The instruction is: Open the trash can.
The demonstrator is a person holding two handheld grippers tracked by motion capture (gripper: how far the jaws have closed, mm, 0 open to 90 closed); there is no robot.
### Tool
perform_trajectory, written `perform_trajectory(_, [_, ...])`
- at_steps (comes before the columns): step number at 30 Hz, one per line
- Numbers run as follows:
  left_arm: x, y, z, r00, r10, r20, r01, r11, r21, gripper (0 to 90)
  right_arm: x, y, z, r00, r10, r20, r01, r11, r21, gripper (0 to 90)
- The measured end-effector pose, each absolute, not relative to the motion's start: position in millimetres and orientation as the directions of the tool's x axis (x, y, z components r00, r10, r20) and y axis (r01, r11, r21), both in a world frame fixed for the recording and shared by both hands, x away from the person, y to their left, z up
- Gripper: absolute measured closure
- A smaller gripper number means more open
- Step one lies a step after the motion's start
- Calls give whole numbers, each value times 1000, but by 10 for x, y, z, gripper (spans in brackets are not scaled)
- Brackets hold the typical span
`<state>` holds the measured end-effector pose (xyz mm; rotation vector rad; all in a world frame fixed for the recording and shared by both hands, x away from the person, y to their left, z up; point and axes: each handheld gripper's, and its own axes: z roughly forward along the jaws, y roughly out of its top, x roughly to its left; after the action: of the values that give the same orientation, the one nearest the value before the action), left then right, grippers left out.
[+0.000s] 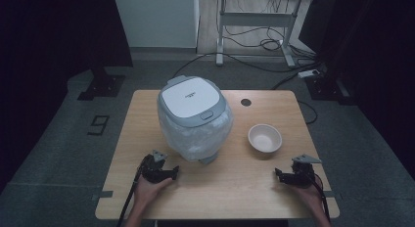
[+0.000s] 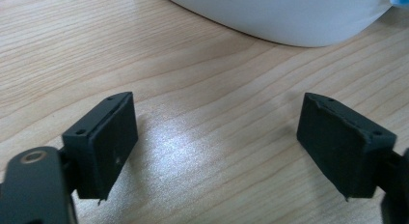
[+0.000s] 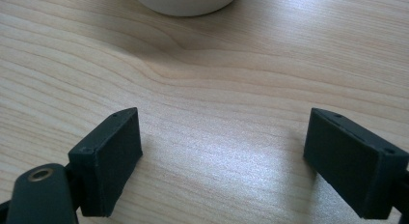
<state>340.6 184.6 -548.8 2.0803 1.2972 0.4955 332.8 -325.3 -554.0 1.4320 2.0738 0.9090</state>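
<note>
Rice cooker [image 1: 194, 118], white-bodied with a grey-rimmed lid and a clear film wrapped around its body, stands upright on the wooden table [image 1: 147, 114], slightly left of centre and toward the far half of the surface. Its lid is closed, with the latch button facing the person's side. In the left gripper view, the lower curve of the cooker [image 2: 279, 16] appears along the top edge, resting on the wood grain. Just to the right of the cooker, apart from it, an empty white bowl [image 1: 265, 138] sits upright; its base [image 3: 185, 3] appears at the top of the right gripper view. Left gripper [image 1: 172, 172] rests near the front edge of the table, below and left of the cooker, held in the person's left hand [image 1: 149, 188]; its jaws stand wide apart with only bare table between them. Right gripper [image 1: 278, 174] lies near the front right corner, below and right of the bowl, held in the right hand [image 1: 309, 192]; its jaws are likewise released, with nothing between them. Neither gripper touches the cooker or the bowl. A round dark hole [image 1: 245, 102] marks the table beyond the bowl.
</note>
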Motion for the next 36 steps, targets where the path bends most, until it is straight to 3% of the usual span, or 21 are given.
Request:
perform_trajectory(10, [3386,1876,-5462,438,899,-16,667,-313,676,196,3329,-3252,-5542,-353,936,-1,632,239,738,126])
perform_trajectory(18, [3298,1949,-5339,413,911,1,608,-277,744,493,3329,-3253,-5540,-352,936,-2,632,240,737,127])
perform_trajectory(30, [3157,2116,-4976,455,885,-95,507,-170,845,874,3337,-3252,-5541,-351,936,0,633,237,737,127])
perform_trajectory(36, [3126,2146,-4840,483,863,-148,488,-125,864,900,3339,-3252,-5541,-350,937,0,633,237,737,127])
